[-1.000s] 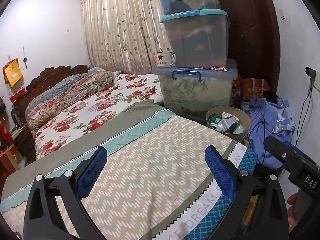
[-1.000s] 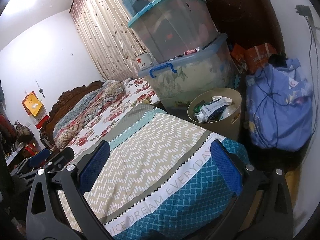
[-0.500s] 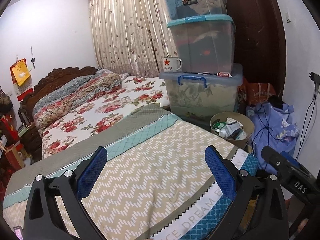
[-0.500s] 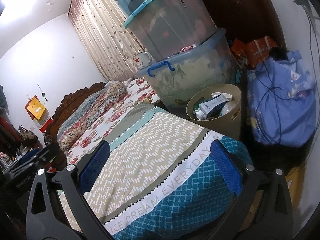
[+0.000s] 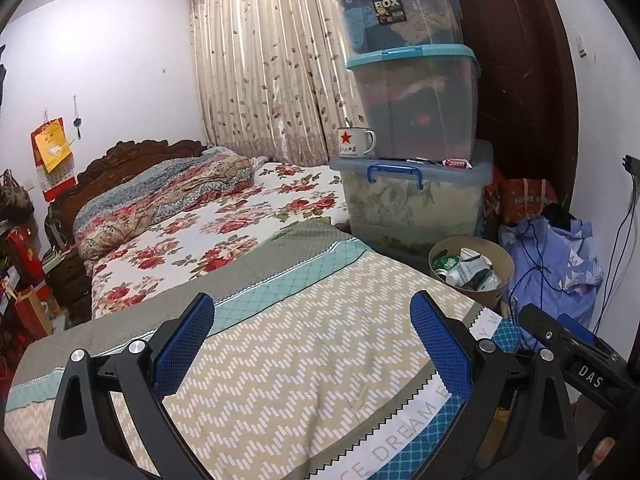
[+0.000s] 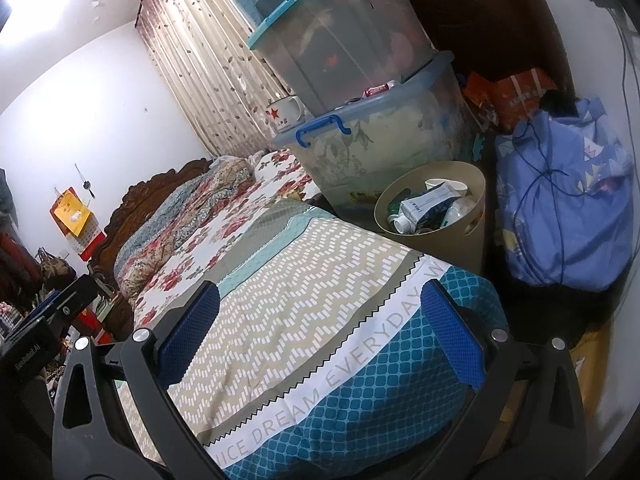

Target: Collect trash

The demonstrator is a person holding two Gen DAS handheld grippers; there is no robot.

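A tan round trash bin [image 5: 505, 276] stands on the floor by the bed's far right corner, holding a white carton [image 5: 468, 270], bottles and a green can. It also shows in the right wrist view [image 6: 472, 236], with the carton [image 6: 428, 202] on top. My left gripper [image 5: 312, 340] is open and empty above the bed's patterned blanket [image 5: 304, 372]. My right gripper [image 6: 320, 332] is open and empty above the blanket's blue corner [image 6: 360, 412]. Both are well short of the bin.
Three stacked clear storage boxes [image 5: 412, 200] stand behind the bin, with a white star mug [image 5: 354, 142] on the lowest lid. A blue cloth bundle [image 6: 560, 208] with cords lies right of the bin. A floral quilt [image 5: 160, 200] and wooden headboard are at the bed's far end.
Both grippers have drawn back from the bin and boxes, which look smaller and farther. The left view has turned a little left, showing more of the wall. Jaws stay open.
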